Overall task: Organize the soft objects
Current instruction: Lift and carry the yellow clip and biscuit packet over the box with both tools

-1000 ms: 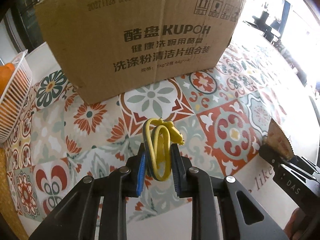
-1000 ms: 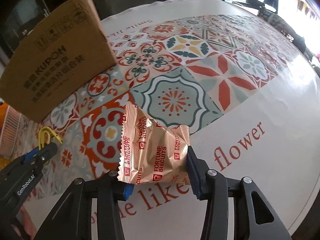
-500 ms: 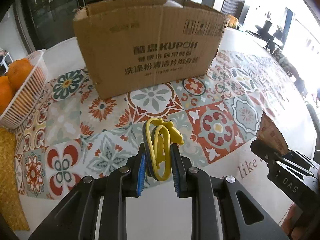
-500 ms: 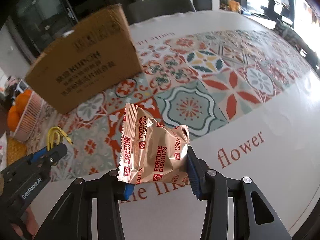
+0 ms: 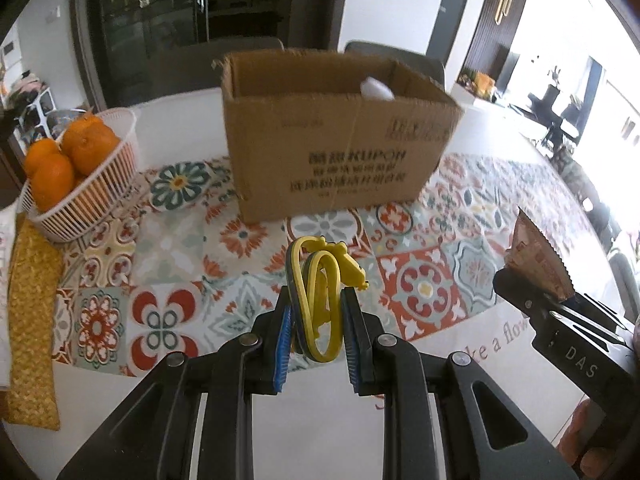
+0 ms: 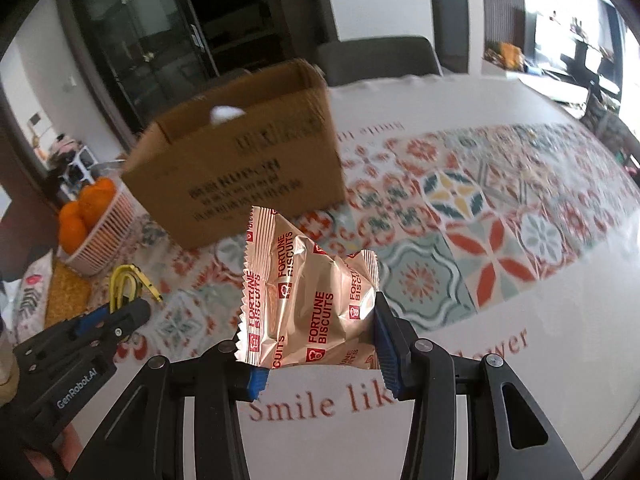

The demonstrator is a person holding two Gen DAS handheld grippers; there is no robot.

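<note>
Here both loads hang above the worktop [image 5: 168, 144] facing the open box [image 5: 336, 136] — left gripper [image 5: 316, 320] jaws pinching a yellow band [image 5: 316, 280], right gripper [image 6: 316, 344] jaws clamping a biscuit packet [image 6: 308, 296] — likely raised to clear its rim.

box [image 5: 336, 152]: matt brown corrugated cardboard
biscuit packet [image 6: 308, 300]: glossy, crinkled metallic foil
yellow toy [image 5: 320, 296]: smooth rubbery plastic
basket [image 5: 92, 192]: white slatted plastic
tablecloth [image 5: 180, 272]: smooth printed sheet
mat [image 5: 32, 320]: rough woven straw, lower left
</note>
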